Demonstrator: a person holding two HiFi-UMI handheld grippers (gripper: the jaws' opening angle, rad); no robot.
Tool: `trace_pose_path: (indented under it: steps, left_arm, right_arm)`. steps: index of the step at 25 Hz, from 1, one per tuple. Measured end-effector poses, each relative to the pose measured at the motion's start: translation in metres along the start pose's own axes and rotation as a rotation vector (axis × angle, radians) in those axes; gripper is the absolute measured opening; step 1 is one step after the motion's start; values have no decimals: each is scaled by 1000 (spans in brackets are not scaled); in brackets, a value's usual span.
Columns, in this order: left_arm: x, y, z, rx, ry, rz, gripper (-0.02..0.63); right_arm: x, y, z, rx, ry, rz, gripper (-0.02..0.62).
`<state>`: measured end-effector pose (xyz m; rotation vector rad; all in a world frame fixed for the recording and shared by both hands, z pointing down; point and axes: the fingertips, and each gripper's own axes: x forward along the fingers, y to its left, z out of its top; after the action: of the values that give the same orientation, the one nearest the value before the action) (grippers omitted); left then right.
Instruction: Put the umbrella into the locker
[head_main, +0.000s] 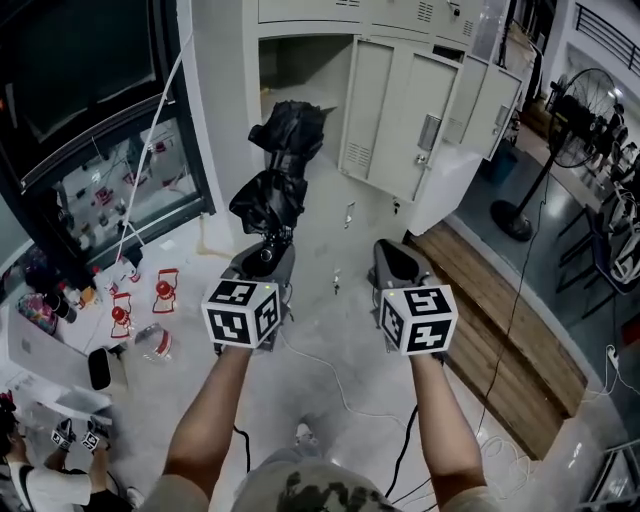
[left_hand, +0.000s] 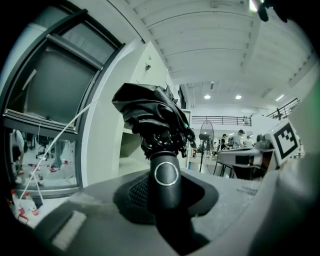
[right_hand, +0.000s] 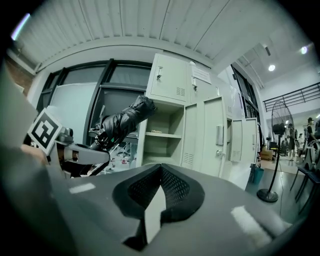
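Gripping a folded black umbrella (head_main: 280, 165) by its round-capped handle (left_hand: 166, 175) with the left gripper (head_main: 268, 252), fingers (left_hand: 95, 200) closed partway and pressed on the handle from both sides. Holding it out ahead, bunched canopy end leading and tilted a little upward, aimed toward the open compartment of the pale locker (head_main: 300, 62). Not yet inside: well short of the opening, above the floor (head_main: 320, 240) in front. Keeping the right gripper (head_main: 398, 265) alongside, fingers fully together with nothing between them. Judging the risks from here: snagging the loose folds of fabric on the compartment's edge or on the open door (head_main: 395, 110) standing just to the right, through a skewed or too wide approach; knocking the tip against the inner shelf (right_hand: 161, 133), visible in the right gripper view with something small lying on it, through too high an entry; letting the long body droop or swivel in a hold on the handle end alone, with most of the length hanging far out from the fingers; letting go before the umbrella rests on a surface inside, with a roll back out onto the floor as the likely result. Worth squaring up to the opening and feeding the canopy end in low and straight.
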<state>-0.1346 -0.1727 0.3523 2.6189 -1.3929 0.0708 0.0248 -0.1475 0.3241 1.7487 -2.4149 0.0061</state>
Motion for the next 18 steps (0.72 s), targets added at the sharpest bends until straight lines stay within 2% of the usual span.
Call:
trace_pose_path:
  steps: [6,18]
  left_arm:
    - [27,20,7,6,8,-22,106]
    - [53,35,5,9,17,-17,106]
  right_arm:
    - [37,0,12,-5,1,-2,-2]
    - [73,-3,10,-14,2,20,-2]
